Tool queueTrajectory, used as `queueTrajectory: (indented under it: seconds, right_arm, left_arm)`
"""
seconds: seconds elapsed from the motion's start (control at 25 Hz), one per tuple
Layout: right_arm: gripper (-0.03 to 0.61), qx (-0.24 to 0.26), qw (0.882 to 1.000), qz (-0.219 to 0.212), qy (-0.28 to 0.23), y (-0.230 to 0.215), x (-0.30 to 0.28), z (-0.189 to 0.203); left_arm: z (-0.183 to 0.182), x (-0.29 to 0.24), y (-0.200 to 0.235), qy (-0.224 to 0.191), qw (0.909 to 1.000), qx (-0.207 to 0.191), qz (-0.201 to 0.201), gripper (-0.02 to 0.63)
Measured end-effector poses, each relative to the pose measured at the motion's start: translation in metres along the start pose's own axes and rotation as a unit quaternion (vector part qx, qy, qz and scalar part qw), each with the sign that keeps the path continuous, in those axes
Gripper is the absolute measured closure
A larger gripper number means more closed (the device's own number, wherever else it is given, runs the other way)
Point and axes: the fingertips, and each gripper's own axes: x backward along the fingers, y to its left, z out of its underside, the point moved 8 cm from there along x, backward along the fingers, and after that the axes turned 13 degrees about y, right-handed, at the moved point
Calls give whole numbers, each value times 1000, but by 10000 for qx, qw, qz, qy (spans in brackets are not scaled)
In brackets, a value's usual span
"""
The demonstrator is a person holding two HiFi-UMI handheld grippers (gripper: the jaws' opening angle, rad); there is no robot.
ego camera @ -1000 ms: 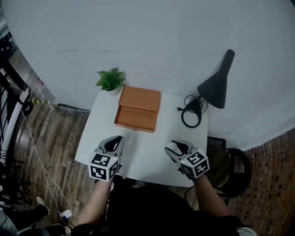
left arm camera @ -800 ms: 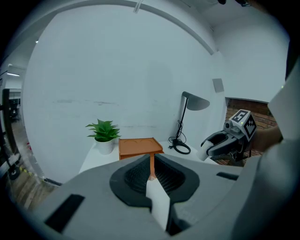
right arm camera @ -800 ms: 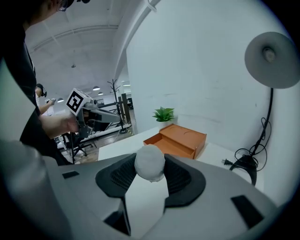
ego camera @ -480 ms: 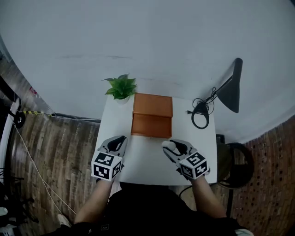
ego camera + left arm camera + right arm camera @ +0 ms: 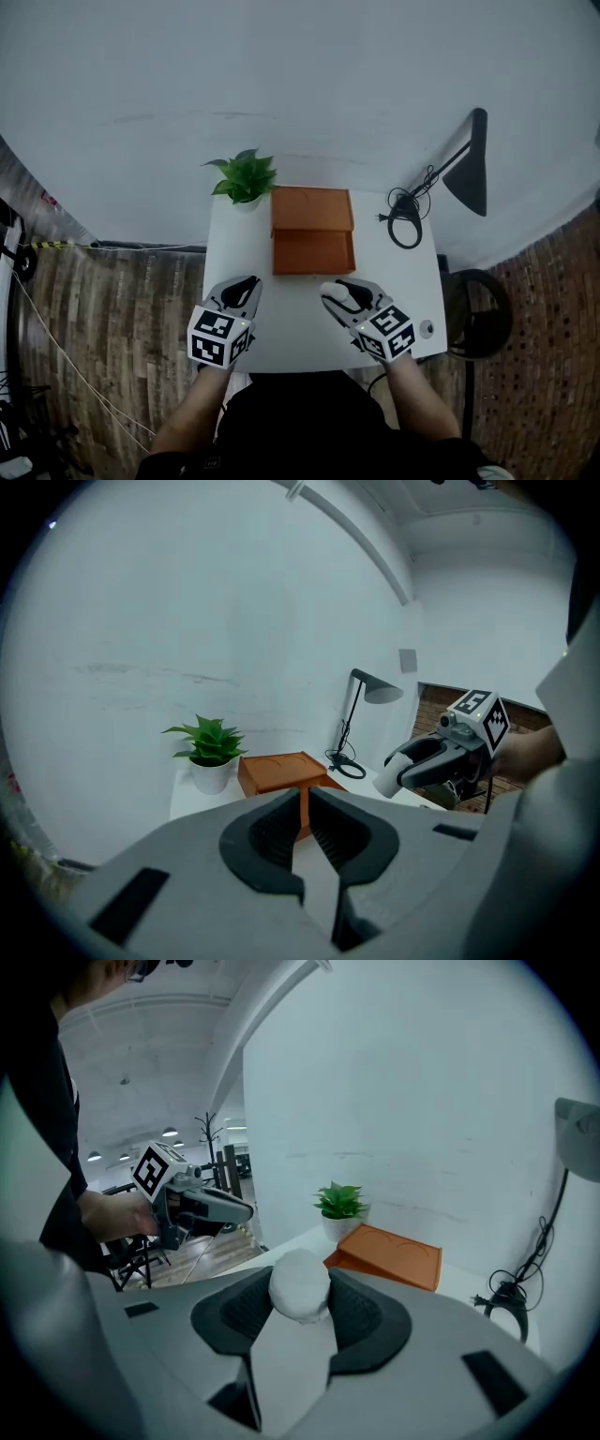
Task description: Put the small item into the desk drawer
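Note:
A small white rounded item (image 5: 299, 1286) sits between the pads of my right gripper (image 5: 300, 1299), which is shut on it. In the head view this gripper (image 5: 339, 293) hovers over the white table's (image 5: 295, 319) front half, just before the orange desk drawer unit (image 5: 312, 208). Its drawer (image 5: 314, 253) stands pulled out toward me. My left gripper (image 5: 249, 283) hangs over the table's front left, jaws almost together with nothing between them (image 5: 305, 797). The left gripper view also catches the right gripper (image 5: 401, 776) with the white item (image 5: 389, 783).
A potted green plant (image 5: 246, 178) stands at the table's far left corner beside the drawer unit. A black desk lamp (image 5: 469, 173) and a coiled black cable (image 5: 405, 230) occupy the far right. A small grey disc (image 5: 427, 328) lies near the front right edge. A dark stool (image 5: 478, 323) stands to the right.
Both grippers have come in over the table's front toward the drawer unit. The right one has shifted left with the white item still in it. The head view has swung to face the drawer squarely.

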Motion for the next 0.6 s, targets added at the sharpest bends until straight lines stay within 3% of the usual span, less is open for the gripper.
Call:
queueTrajectory:
  seconds: [0.6]
  right_arm:
    - [400,-14,9989,-434,167,-64,-44,-14]
  left_arm:
    - [-36,-57,26,147,9995,216,-157,578]
